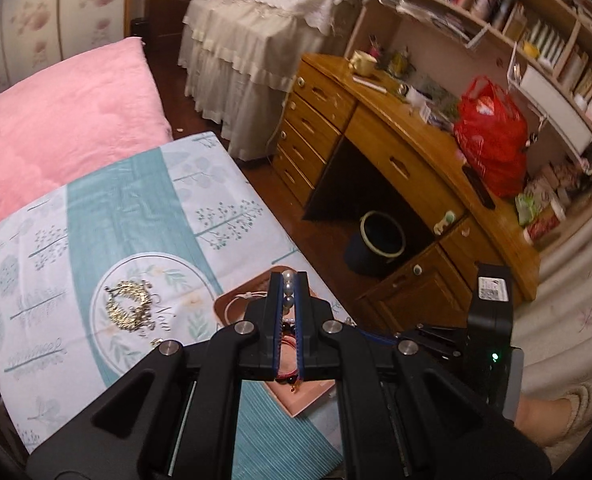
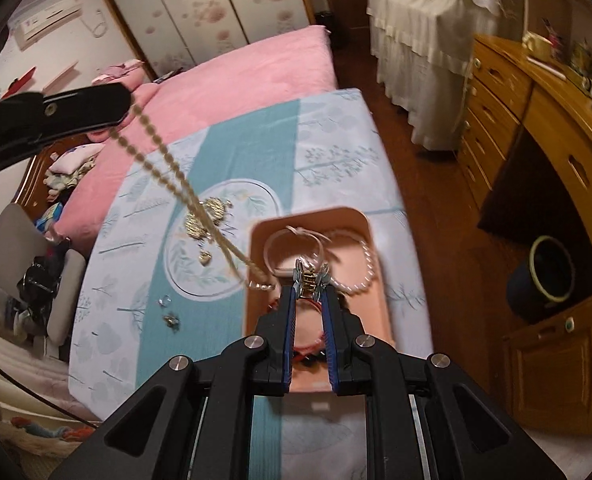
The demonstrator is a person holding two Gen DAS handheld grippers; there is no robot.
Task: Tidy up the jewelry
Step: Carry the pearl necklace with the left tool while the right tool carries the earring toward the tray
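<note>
A pink tray point(image 2: 379, 312) sits on a blue-green patterned cloth point(image 2: 335, 128) and holds a pearl bracelet point(image 2: 365, 268), a pink cord bracelet point(image 2: 274, 246) and red cord. My left gripper point(image 1: 289, 280) is shut on a bead-and-gold-chain necklace; beads point(image 1: 288, 280) show between its fingers. In the right wrist view the left gripper point(image 2: 126, 104) is raised at upper left, and the gold chain point(image 2: 168, 164) hangs down from it to the tray's edge. My right gripper point(image 2: 311, 276) is shut on a small gold clasp piece point(image 2: 308, 280) over the tray. A gold jewelry pile point(image 1: 130, 306) lies on the cloth.
A heart pendant point(image 2: 204, 258) and small rings point(image 2: 170, 318) lie on the cloth left of the tray. A pink bed cover point(image 2: 232, 76) lies behind the cloth. A wooden desk point(image 1: 407, 152) with a red bag point(image 1: 491, 136) and a dark bin point(image 1: 379, 242) stand to the right.
</note>
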